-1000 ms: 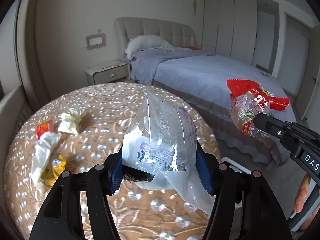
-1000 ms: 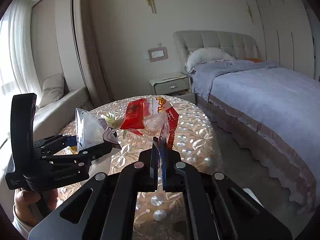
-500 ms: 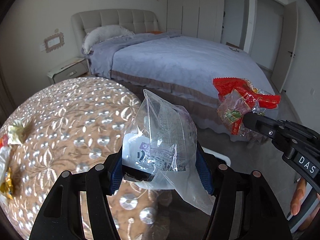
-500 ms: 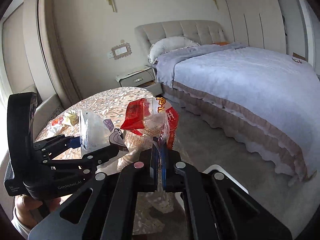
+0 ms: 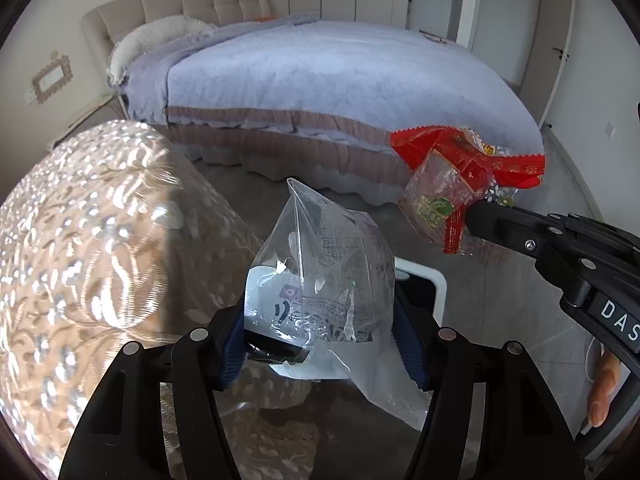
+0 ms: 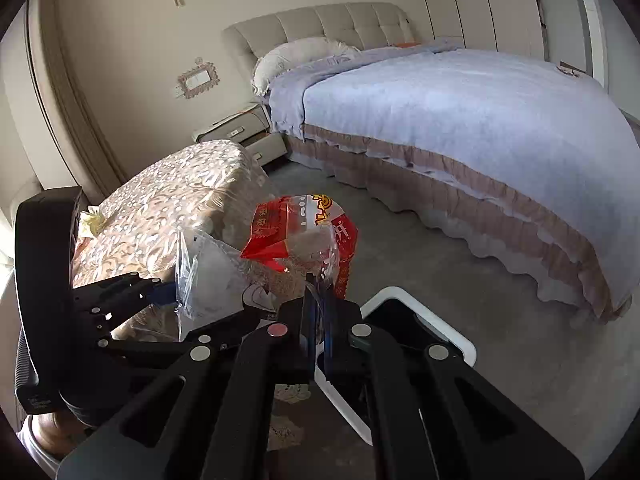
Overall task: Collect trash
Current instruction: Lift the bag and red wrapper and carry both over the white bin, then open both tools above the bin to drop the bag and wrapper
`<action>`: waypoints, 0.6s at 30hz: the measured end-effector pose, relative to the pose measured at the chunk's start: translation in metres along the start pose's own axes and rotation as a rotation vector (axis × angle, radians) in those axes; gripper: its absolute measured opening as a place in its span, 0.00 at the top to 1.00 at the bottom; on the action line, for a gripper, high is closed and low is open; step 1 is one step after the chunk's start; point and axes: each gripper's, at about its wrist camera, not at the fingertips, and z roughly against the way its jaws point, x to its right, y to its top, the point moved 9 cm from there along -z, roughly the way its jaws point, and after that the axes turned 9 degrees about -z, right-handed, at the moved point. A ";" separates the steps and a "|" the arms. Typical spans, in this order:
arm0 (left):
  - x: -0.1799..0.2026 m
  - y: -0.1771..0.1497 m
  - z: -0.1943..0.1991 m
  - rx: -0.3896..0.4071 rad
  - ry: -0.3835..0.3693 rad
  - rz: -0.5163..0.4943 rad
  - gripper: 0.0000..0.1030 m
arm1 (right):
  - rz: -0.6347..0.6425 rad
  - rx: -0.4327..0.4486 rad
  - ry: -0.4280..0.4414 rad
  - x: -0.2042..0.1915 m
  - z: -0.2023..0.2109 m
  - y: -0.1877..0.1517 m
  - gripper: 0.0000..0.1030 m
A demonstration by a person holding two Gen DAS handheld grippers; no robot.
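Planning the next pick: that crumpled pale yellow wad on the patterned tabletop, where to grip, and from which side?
Probably the raised, crumpled top of the wad, coming straight down with the jaws across its folds. It lies low and loosely bunched on the table, so a side approach would likely just push it along. Its left part is hidden, so the full shape is unclear.

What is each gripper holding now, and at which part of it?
The left gripper grips the clear plastic bag across its lower part. The right gripper pinches the red and clear snack wrappers at their bottom edge.
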 end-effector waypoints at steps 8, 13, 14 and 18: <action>0.028 -0.005 -0.062 -0.101 -0.046 -0.056 0.39 | -0.054 -0.103 -0.020 0.036 -0.040 -0.017 0.96; 0.044 -0.014 -0.092 -0.148 -0.086 -0.070 0.35 | -0.071 -0.180 -0.038 0.054 -0.065 -0.030 0.89; 0.046 -0.017 -0.098 -0.155 -0.101 -0.064 0.27 | -0.075 -0.197 -0.042 0.057 -0.071 -0.033 0.73; 0.050 -0.023 -0.117 -0.185 -0.140 -0.043 0.04 | -0.054 -0.237 -0.112 0.070 -0.092 -0.045 0.05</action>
